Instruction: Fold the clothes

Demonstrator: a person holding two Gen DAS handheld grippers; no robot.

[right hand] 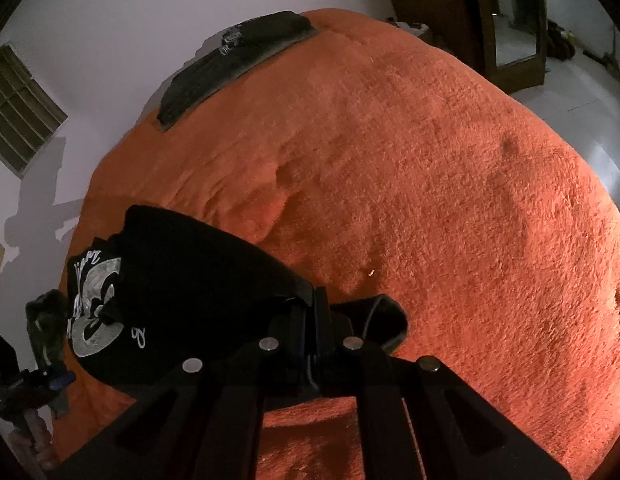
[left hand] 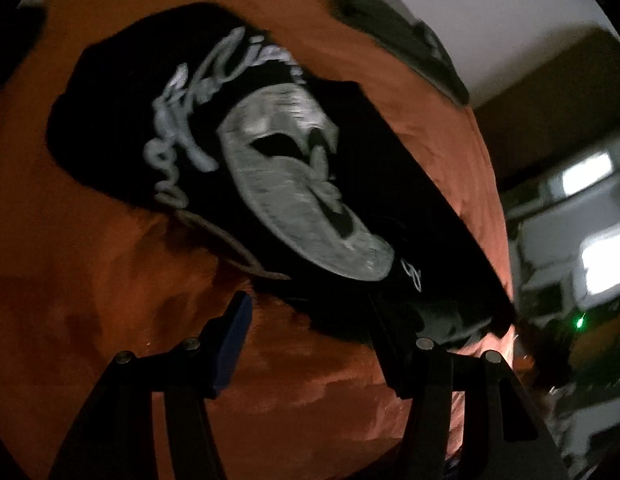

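Observation:
A black garment with a silver print (left hand: 286, 176) lies partly folded on an orange plush blanket (left hand: 110, 280). My left gripper (left hand: 310, 320) is open, its fingers apart just short of the garment's near edge, holding nothing. In the right wrist view the same black garment (right hand: 170, 292) lies at the lower left, and my right gripper (right hand: 314, 312) is shut on its black edge, the cloth pinched between the fingers. The left gripper (right hand: 34, 384) shows dimly at the far left edge of that view.
A second dark folded garment (right hand: 238, 64) lies at the far edge of the blanket (right hand: 450, 200), also in the left wrist view (left hand: 402, 36). White walls, a window (right hand: 18, 112), a wooden mirror frame (right hand: 506, 20) and pale floor surround the bed.

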